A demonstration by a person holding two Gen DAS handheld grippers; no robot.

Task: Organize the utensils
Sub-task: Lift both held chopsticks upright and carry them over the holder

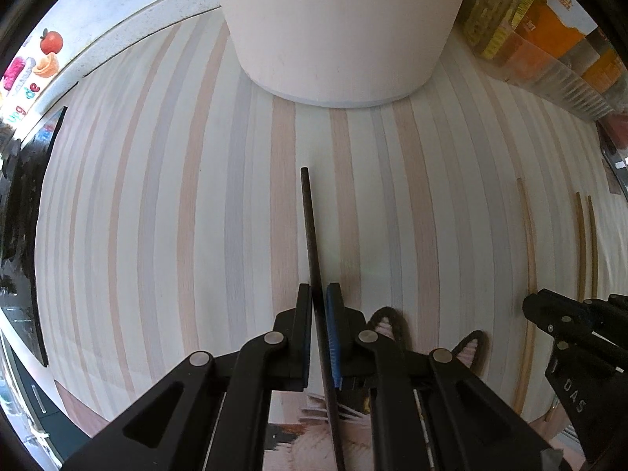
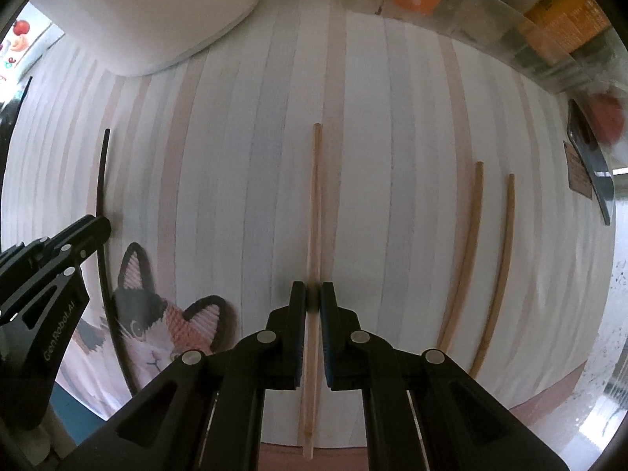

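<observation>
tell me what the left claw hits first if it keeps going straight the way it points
Probably the white container: it stands dead ahead of the left claw, beyond the tip of the black chopstick it grips. Only striped mat lies between.

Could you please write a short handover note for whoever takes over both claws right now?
Left claw: shut on the black chopstick, which points toward the white container.
Right claw: shut on a light wooden chopstick lying along the striped mat.
Two more wooden chopsticks lie side by side on the mat to the right, untouched.
Done: both claws have a chopstick gripped; none can be seen placed in the container, whose inside is out of view.
Left: probably put the held chopsticks into the container, then collect the other two.
</observation>
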